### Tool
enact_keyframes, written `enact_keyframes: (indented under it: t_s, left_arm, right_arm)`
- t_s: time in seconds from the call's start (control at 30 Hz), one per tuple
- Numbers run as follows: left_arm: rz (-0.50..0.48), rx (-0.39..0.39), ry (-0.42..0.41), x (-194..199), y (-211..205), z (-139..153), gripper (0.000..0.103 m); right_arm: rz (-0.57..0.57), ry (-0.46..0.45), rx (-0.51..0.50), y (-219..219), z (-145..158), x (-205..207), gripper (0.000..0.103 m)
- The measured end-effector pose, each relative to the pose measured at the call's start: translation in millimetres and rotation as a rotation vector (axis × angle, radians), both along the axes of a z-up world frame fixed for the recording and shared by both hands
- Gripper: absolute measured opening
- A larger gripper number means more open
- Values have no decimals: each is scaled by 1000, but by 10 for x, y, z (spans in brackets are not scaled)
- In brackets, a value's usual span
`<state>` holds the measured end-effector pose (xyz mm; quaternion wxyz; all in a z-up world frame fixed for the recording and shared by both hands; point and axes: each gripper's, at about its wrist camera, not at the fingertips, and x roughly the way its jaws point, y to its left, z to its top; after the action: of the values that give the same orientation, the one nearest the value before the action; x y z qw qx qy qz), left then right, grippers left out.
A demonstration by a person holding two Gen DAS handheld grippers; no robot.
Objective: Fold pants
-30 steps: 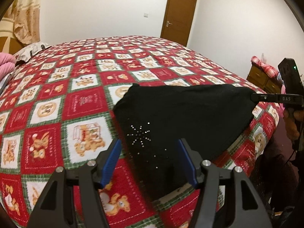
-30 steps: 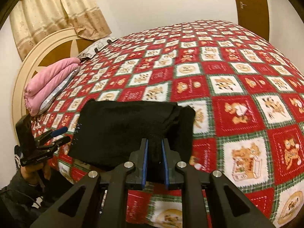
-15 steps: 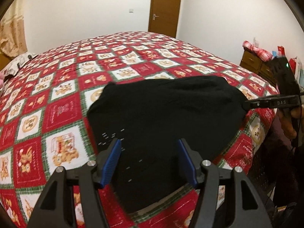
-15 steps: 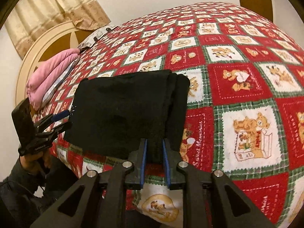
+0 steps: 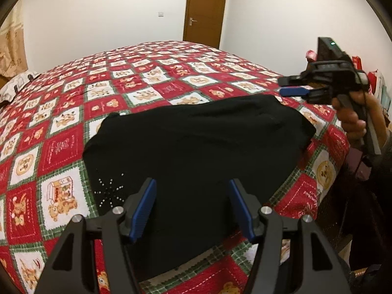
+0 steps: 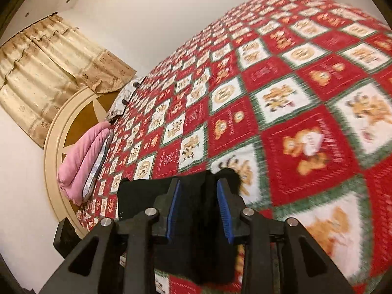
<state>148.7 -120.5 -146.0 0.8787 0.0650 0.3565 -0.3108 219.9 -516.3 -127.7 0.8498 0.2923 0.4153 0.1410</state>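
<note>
The black pants (image 5: 196,147) lie folded in a flat rectangle near the front edge of the bed, with a small rhinestone star at their near left. My left gripper (image 5: 192,205) is open and empty, just above their near edge. My right gripper (image 5: 287,87) shows in the left wrist view, open, lifted above the pants' far right corner. In the right wrist view the right gripper (image 6: 199,208) has its jaws apart over the black pants (image 6: 139,196), with no cloth pinched between them.
The bed carries a red, white and green teddy-bear quilt (image 5: 147,78). A pink folded blanket (image 6: 83,156) and a pillow lie by the round headboard (image 6: 52,147). A brown door (image 5: 204,9) stands behind the bed. A dresser stands at the right.
My right gripper has opened, let go of the pants' corner and lifted off, tilting upward. The pants now lie flat. My left gripper stayed open and shifted slightly.
</note>
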Motion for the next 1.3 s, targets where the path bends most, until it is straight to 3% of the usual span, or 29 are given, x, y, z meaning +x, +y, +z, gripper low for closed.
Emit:
enact_keyframes:
  t_s: [0.13, 0.4, 0.47, 0.63, 0.77, 0.93, 1.0, 1.13, 1.2, 1.3]
  left_arm:
    - [8, 1, 11, 20, -9, -29, 64]
    - [25, -5, 26, 60, 9, -63, 64]
    - [26, -1, 26, 62, -2, -65, 64]
    - [21, 7, 12, 68, -17, -24, 64]
    - [22, 7, 11, 91, -28, -30, 64]
    - [11, 27, -2, 90, -86, -90, 64]
    - [12, 19, -2, 88, -72, -77, 64]
    - [20, 12, -7, 91, -55, -58, 64]
    - [23, 10, -6, 99, -53, -68, 64]
    - [26, 10, -4, 95, -57, -81, 64]
  right_arm:
    - [-8, 47, -35, 122, -149, 169, 33]
    - [-6, 26, -10, 47, -243, 184, 30]
    - [13, -7, -50, 115, -201, 152, 12]
    - [7, -196, -178, 262, 199, -138, 7]
    - [-54, -185, -311, 262, 208, -119, 6]
    - [-61, -90, -306, 169, -166, 41, 7]
    - [-85, -91, -252, 70, -113, -13, 9]
    - [-166, -148, -287, -16, 211, -244, 9]
    - [-132, -171, -256, 44, 316, -372, 9]
    - [9, -172, -239, 337, 338, -497, 10]
